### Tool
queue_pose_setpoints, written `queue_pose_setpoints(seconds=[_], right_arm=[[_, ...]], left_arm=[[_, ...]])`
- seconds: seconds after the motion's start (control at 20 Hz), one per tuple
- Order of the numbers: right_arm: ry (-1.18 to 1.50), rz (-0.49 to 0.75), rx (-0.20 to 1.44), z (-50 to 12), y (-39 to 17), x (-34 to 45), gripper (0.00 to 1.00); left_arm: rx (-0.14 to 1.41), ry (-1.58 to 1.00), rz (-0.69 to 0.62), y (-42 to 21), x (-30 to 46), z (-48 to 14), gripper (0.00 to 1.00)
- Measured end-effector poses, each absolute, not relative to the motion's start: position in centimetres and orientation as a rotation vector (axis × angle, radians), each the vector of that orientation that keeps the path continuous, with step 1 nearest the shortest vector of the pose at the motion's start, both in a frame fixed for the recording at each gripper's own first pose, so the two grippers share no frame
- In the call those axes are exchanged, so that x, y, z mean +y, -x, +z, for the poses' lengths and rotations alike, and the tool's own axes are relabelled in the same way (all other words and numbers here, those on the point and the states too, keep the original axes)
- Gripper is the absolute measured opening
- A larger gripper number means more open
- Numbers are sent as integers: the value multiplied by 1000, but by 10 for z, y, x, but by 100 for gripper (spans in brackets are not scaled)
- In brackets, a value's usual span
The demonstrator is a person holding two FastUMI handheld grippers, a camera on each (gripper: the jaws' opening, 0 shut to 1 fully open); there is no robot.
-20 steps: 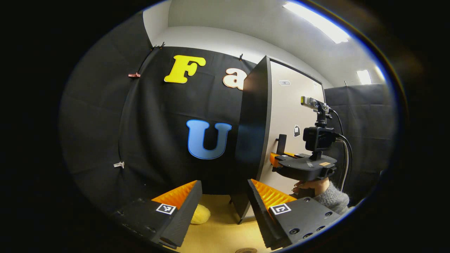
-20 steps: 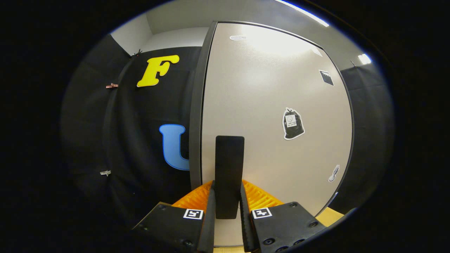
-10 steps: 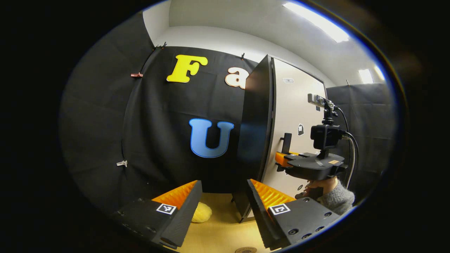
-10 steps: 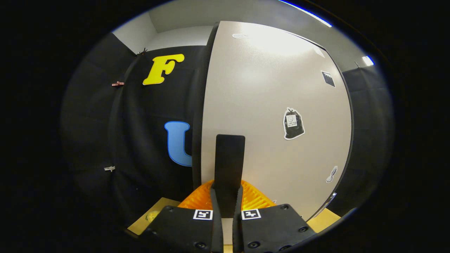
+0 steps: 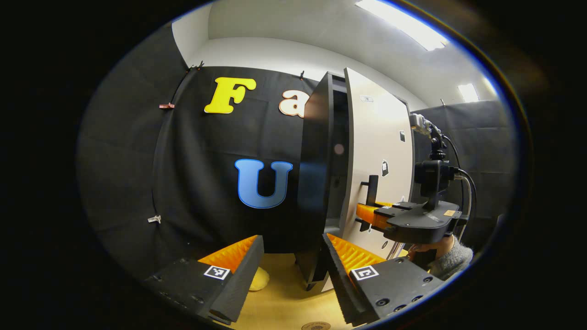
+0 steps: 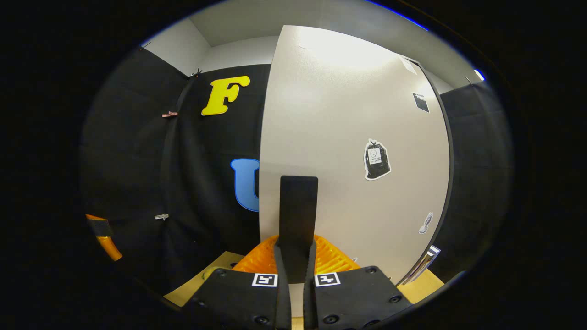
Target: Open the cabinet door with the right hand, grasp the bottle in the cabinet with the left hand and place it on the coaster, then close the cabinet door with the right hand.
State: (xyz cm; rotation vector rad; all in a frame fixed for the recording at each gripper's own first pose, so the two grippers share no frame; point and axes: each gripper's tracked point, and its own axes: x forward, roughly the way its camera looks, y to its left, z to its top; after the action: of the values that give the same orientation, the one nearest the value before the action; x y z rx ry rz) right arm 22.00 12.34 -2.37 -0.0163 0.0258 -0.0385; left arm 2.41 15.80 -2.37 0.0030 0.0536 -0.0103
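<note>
1. Right gripper [image 6: 296, 270]: jaws clamped on the dark door handle [image 6: 298, 220], one finger on each side.
2. Change over the last second: the cabinet door [image 6: 348, 137] swung from flush to partly open. In the left gripper view a dark gap showed between the door edge [image 5: 351, 151] and the cabinet body [image 5: 316, 174]. Judged: opening step under way, not finished.
3. Left gripper [image 5: 293, 266]: jaws apart, holding nothing, low over the table [image 5: 284, 298], just short of the cabinet's corner.
4. Bottle: not made out; the opening was dark and too narrow to see in.
5. Around: a yellow object [image 5: 259, 278] on the table behind the left finger; a round coaster [image 5: 315, 326] at the view's bottom edge.
6. In the way: the half-open door and the right gripper at its handle flanked the gap; judged too tight for the left reach yet.
</note>
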Motion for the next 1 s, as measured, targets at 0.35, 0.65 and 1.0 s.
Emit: queue_pose_setpoints(seconds=[0.35, 0.65, 1.0], right_arm=[[16, 70, 32, -21, -174, 110, 14], [1, 193, 52, -20, -130, 86, 14], [-14, 233, 67, -17, -78, 38, 14]], left_arm=[[47, -38, -10, -21, 110, -19, 81], [12, -45, 14, -12, 59, -9, 81], [-1, -41, 3, -21, 3, -8, 81]])
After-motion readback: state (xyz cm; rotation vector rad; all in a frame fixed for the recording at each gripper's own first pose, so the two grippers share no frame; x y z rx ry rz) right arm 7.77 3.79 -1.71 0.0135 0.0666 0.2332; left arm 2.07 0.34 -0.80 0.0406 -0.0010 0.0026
